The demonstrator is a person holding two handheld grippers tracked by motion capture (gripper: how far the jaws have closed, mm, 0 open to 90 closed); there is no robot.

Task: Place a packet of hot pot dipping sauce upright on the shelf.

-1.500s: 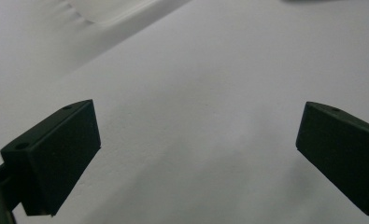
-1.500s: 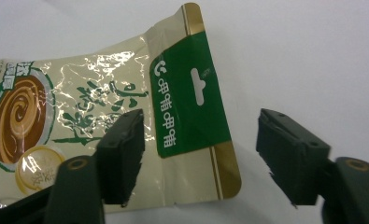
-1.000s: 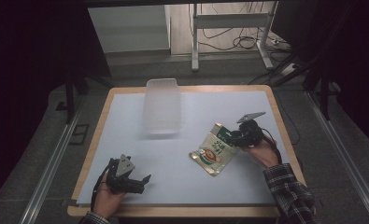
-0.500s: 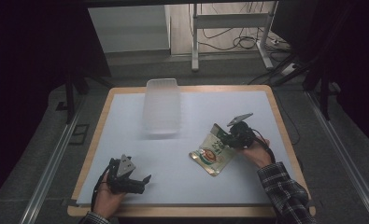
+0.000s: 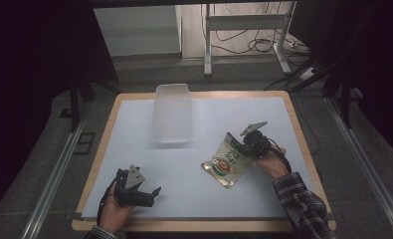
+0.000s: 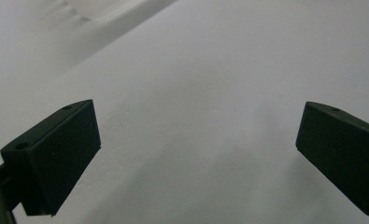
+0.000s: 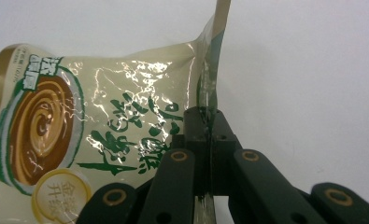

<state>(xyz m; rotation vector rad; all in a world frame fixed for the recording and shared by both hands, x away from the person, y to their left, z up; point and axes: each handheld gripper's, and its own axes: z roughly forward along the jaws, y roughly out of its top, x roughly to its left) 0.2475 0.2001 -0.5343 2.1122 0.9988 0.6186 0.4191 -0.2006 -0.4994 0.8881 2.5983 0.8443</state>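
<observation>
A cream and green snack pouch [image 5: 226, 163] with a brown swirl picture lies on the white table at the right. My right gripper [image 5: 245, 147] is shut on the pouch's upper right edge, lifting that edge off the surface. In the right gripper view the pouch [image 7: 93, 130] spreads to the left and its edge stands pinched between the closed jaws of the right gripper [image 7: 207, 122]. My left gripper [image 5: 151, 195] rests open near the table's front left, with nothing between its fingers [image 6: 56, 158].
A clear plastic bin [image 5: 172, 113] sits at the back centre of the white table [image 5: 204, 119]. The table's wooden rim [image 5: 103, 135] frames the white surface. Metal stand legs and cables [image 5: 244, 35] lie on the floor beyond.
The right gripper has shifted slightly left and toward the person with the pouch edge in it. The left gripper stays in place, open.
</observation>
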